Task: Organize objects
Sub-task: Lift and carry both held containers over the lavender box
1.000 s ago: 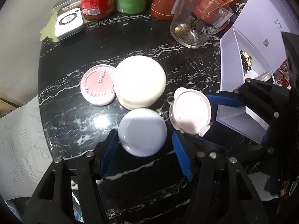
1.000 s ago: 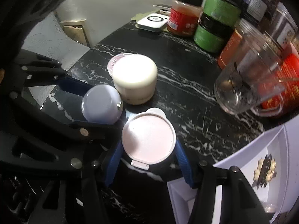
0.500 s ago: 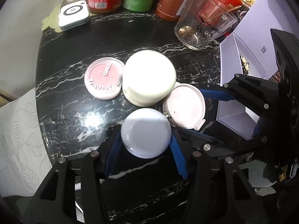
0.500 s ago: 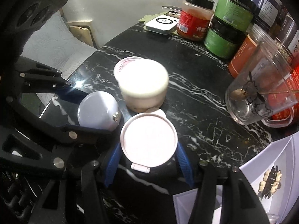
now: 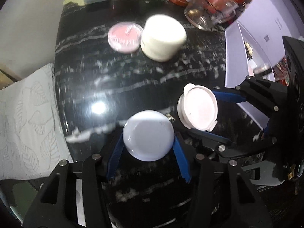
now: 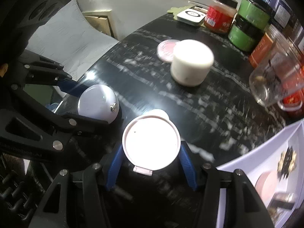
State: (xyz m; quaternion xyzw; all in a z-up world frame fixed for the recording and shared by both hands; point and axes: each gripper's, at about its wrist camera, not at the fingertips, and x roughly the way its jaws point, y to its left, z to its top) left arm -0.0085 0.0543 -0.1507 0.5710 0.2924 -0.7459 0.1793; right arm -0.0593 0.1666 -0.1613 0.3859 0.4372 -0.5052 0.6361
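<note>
1. Compacts were the matter in hand: a pale lilac compact [image 5: 148,135] sat between the blue pads of the left gripper [image 5: 147,148], and a pink-white compact [image 5: 197,109] between those of the right gripper [image 6: 151,166].
2. Both sets of jaws were closed on their loads, the pads pressing the rims at opposite sides. Each round case was held flat with its lid up, which probably kept the hinged lids from swinging open.
3. In the left wrist view the lilac case lay near centre, with the pink-white one at about 2 o'clock from it, close but apart.
4. Both appeared to be over the near edge of the black marble table [image 5: 133,79], though blur hid whether they touched it.
5. A cream jar [image 5: 163,37] and a pink blush pan [image 5: 125,37] stood touching each other at 12 o'clock, well apart from the held cases.
6. A white compartment box [image 5: 252,43] lay open at 2 o'clock, beside the right gripper. It was the likely destination, since small items already lay in its sections.
7. Sauce jars [image 6: 248,22] and a glass mug [image 6: 275,76] crowded the far edge, so any carry was best kept low and nearside.
</note>
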